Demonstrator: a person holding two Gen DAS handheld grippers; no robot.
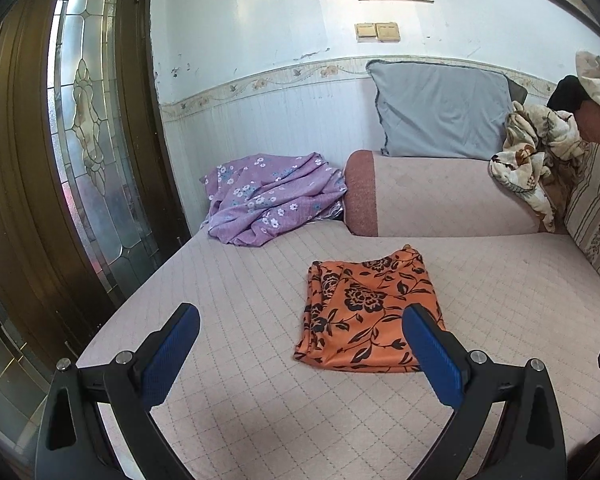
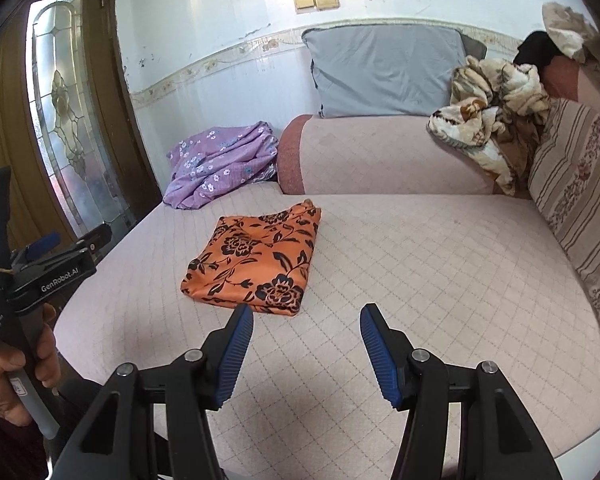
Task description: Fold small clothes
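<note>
Cloth (image 1: 370,312) sat folded on the bed (image 1: 240,400), an orange piece with black flowers, lying flat in a neat rectangle on the pink quilted cover! The left hand-held gripper (image 1: 300,320) hovered above the bed with its blue pads spread wide, nothing between them, the cloth just ahead and partly behind its right finger in the left wrist view. The right hand-held gripper (image 2: 307,320) was spread too, empty, poised over the bed with the cloth (image 2: 256,262) just beyond its left pad. In the right wrist view the left hand (image 2: 8,376) gripped its tool's handle at the bed's edge. Further back, a crumpled purple flowered cloth (image 1: 274,198) lay against a long bolster (image 1: 440,196), a grey pillow (image 1: 440,112) leaned on the wall, and a rumpled cream blanket (image 1: 536,152) was heaped on the bolster's right end.
</note>
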